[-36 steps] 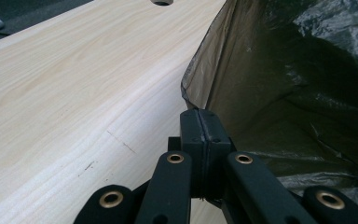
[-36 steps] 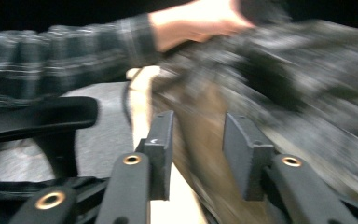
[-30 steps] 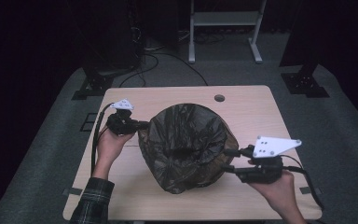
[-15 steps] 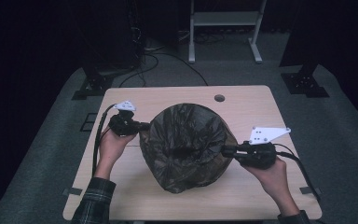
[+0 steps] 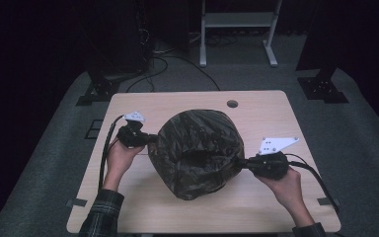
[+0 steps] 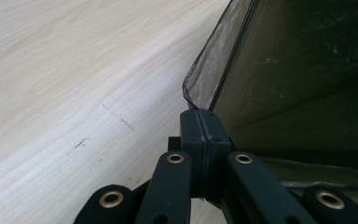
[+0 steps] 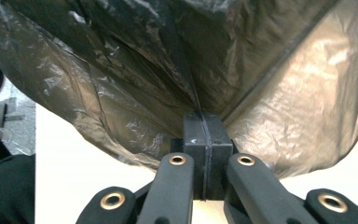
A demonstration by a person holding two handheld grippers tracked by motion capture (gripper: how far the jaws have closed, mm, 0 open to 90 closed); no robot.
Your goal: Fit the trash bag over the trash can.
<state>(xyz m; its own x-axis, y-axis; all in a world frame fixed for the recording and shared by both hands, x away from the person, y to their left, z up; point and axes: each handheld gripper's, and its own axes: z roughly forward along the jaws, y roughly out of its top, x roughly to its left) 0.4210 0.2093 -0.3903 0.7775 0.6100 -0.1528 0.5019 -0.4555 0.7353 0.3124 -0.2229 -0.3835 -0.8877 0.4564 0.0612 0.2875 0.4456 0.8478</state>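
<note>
A dark, thin plastic bag (image 5: pixel 197 150) billows in a puffed dome over the middle of the light wooden table (image 5: pixel 187 101). My left gripper (image 5: pixel 150 139) is shut on the bag's left edge, and in the left gripper view the film (image 6: pixel 214 70) is pinched between the closed jaws. My right gripper (image 5: pixel 241 165) has just been closing and is now shut on the bag's right edge. In the right gripper view, crinkled film (image 7: pixel 135 84) fans out from the closed jaws. The bag's mouth faces the person, dark inside.
A small round hole (image 5: pixel 232 104) sits near the table's far edge. Beyond the table stand a white frame (image 5: pixel 237 29) and black stand feet (image 5: pixel 97 91) on grey carpet, with cables trailing. Bare tabletop lies at the near edge.
The right gripper moved in toward the bag's right edge, sank, and closed on it. The left hand sank a little with its grip kept. The bag has settled lower and wider.
</note>
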